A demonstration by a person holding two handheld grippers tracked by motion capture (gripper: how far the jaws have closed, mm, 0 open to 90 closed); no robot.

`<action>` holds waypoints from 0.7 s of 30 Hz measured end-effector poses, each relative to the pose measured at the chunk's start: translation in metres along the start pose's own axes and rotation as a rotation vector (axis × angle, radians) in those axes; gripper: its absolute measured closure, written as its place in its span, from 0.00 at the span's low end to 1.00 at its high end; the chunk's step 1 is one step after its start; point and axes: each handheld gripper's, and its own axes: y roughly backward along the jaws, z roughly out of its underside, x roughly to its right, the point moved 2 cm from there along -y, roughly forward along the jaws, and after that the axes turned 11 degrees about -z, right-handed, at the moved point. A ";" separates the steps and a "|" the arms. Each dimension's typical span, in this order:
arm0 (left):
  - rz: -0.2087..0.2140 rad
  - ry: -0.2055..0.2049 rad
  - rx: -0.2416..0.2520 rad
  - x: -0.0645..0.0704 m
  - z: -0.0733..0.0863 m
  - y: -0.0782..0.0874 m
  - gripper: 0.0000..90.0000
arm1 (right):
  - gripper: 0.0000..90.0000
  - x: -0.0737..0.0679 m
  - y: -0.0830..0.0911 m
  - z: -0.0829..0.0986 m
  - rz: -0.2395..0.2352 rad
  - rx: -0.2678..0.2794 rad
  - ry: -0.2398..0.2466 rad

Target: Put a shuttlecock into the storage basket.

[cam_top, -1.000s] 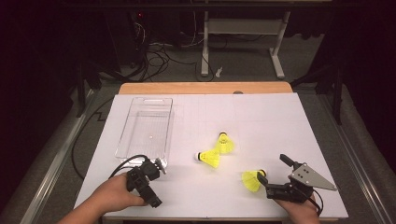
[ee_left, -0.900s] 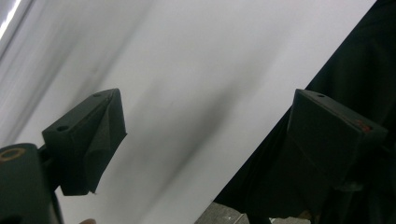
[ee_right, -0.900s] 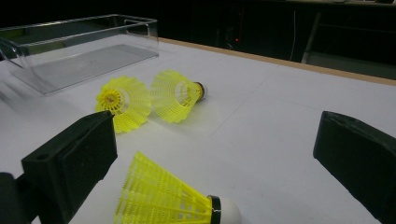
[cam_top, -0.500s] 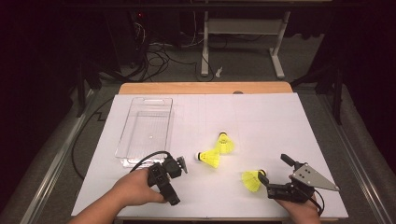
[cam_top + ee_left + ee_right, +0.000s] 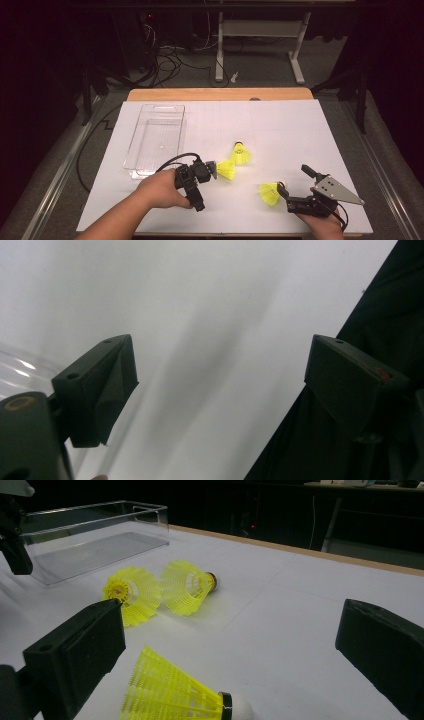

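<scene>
At the left of the table (image 5: 300, 130) lies a clear tray (image 5: 156, 137), long side running away from the person, with nothing in it. Just in front of its near right corner the left gripper (image 5: 210, 169) points rightward, held in the left hand (image 5: 162, 189). In the left gripper view its jaws stand wide apart with only bare white surface between them. Its tips are just beside the middle shuttlecock (image 5: 226, 169), a yellow one lying on its side. A second shuttlecock (image 5: 241, 155) lies just behind that one, a little to the right, close by or touching. Nearer the front edge and further right, a third shuttlecock (image 5: 270, 193) lies on its side, just to the left of the right gripper (image 5: 292, 179). That gripper is wide too; in the right gripper view the third shuttlecock (image 5: 185, 698) lies low between its jaws, untouched, cork end to the right.
</scene>
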 end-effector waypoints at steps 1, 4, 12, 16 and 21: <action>0.003 0.004 0.002 0.001 -0.003 0.000 0.17 | 0.00 0.000 0.000 0.000 0.000 0.000 0.000; 0.004 0.003 0.005 0.002 -0.010 0.000 0.17 | 0.00 0.000 0.000 0.000 -0.001 0.002 -0.001; 0.006 -0.013 0.006 -0.005 -0.031 0.001 0.20 | 0.00 0.000 0.000 0.000 -0.005 0.004 -0.005; 0.004 -0.001 -0.001 -0.008 -0.042 -0.002 0.21 | 0.00 0.000 0.001 0.000 -0.004 0.006 -0.005; 0.000 0.000 0.009 -0.010 -0.053 -0.007 0.21 | 0.00 0.001 0.001 0.000 -0.006 0.007 -0.008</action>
